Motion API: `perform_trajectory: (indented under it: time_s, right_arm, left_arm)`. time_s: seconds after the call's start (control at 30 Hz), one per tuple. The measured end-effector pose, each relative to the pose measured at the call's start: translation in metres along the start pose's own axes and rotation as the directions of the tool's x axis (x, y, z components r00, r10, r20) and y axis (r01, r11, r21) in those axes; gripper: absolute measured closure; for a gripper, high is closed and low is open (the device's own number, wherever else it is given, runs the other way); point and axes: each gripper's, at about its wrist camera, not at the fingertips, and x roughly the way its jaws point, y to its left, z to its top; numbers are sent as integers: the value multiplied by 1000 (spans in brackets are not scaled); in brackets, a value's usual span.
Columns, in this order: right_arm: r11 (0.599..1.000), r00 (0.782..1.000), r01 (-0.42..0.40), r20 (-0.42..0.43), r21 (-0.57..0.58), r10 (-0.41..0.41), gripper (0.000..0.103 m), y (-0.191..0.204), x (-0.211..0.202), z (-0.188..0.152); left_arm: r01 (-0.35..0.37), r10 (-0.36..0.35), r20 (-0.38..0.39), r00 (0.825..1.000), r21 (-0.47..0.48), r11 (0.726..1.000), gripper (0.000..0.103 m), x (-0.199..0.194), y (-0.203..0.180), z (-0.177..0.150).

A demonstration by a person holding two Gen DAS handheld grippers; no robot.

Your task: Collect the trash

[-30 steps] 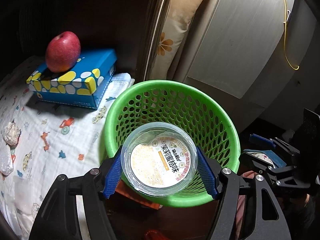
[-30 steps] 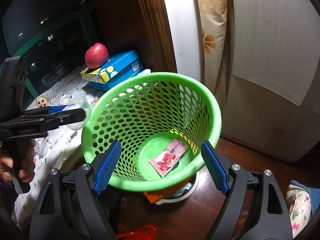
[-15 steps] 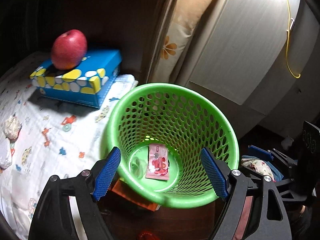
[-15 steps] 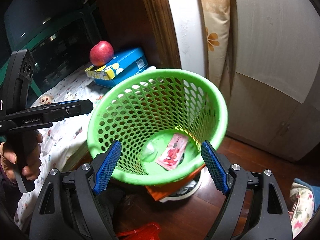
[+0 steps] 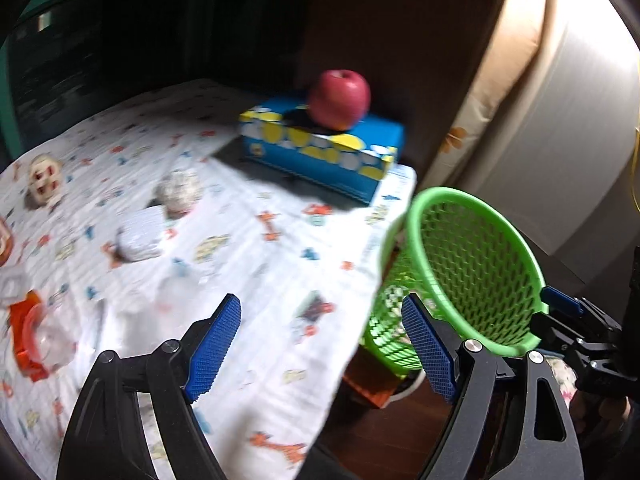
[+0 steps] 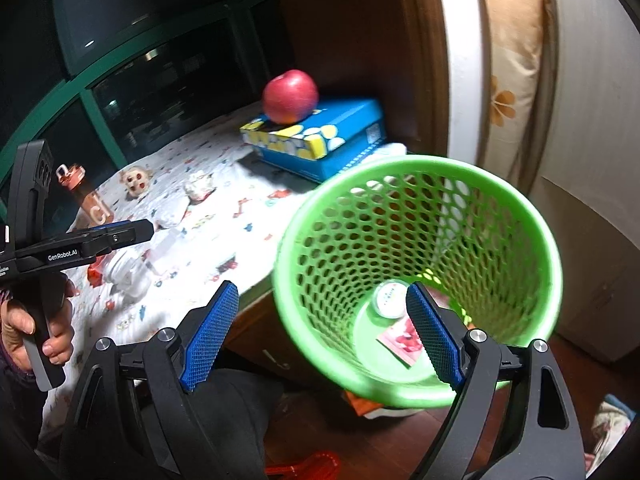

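Note:
The green mesh basket (image 6: 516, 216) stands off the table's right edge; it also shows in the left wrist view (image 5: 516, 236). Inside lie a clear round cup (image 6: 390, 300) and a red wrapper (image 6: 404, 340). My left gripper (image 5: 322, 346) is open and empty above the table's near edge. My right gripper (image 6: 320, 334) is open and empty beside the basket's near rim. On the patterned cloth (image 5: 248, 248) lie a crumpled paper ball (image 5: 178, 192), a white wrapper (image 5: 140, 232) and a crumpled printed scrap (image 5: 44, 176).
A red apple (image 5: 340, 98) sits on a blue tissue box (image 5: 320, 152) at the table's far right. An orange bottle (image 5: 36, 340) with clear plastic lies at the left edge. A floral pillow (image 6: 508, 80) leans by a white cabinet (image 6: 592, 120).
My left gripper let go of the clear cup, which now lies in the basket. It then swung left from over the basket to over the table. My right gripper shifted slightly left.

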Motion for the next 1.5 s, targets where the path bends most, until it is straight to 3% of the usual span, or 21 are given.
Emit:
perform_trajectory:
  time_s: [0.33, 0.7, 0.9, 1.2, 1.37, 1.5]
  right_arm:
    - [992, 996, -91, -32, -84, 89, 18, 59, 25, 13]
    - [976, 986, -160, -69, -148, 151, 18, 108, 46, 17]
    - [969, 981, -182, -95, -164, 168, 18, 124, 57, 16]
    - [959, 971, -220, -132, -181, 198, 18, 143, 74, 14]
    - [954, 967, -233, -152, -191, 205, 18, 154, 83, 14]
    - [948, 963, -247, -163, -202, 216, 18, 165, 89, 14]
  left_arm:
    - [-163, 171, 28, 985, -174, 971, 23, -38, 106, -14]
    - [-312, 330, -7, 944, -343, 886, 24, -60, 209, -34]
    - [-374, 387, -45, 921, -374, 849, 26, -63, 246, -45]
    - [-409, 403, -101, 910, -395, 823, 34, -57, 281, -67]
    - [-400, 386, -119, 915, -405, 823, 37, -50, 293, -73]
    - [-379, 353, -138, 925, -393, 838, 37, -39, 295, -75]
